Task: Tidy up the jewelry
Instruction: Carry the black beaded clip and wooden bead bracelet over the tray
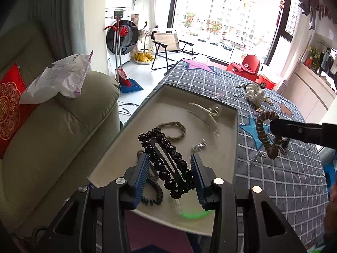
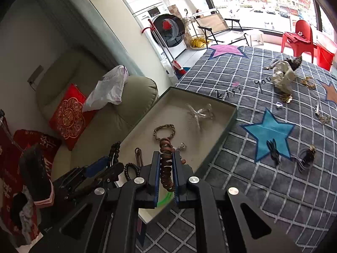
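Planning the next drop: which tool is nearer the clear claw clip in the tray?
Left. The left tool, holding the black beaded clip, is over the tray with the claw clip; the right tool hangs beside it.

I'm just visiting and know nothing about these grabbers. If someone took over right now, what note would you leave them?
Left gripper: shut on the black beaded hair clip, over the tray.
Right gripper: shut on the brown spiral hair tie, also over the tray.
Done: braided tie, clear claw clip and a few small pieces lie in the tray.
Left: release both, then collect the pieces still on the checked cloth.
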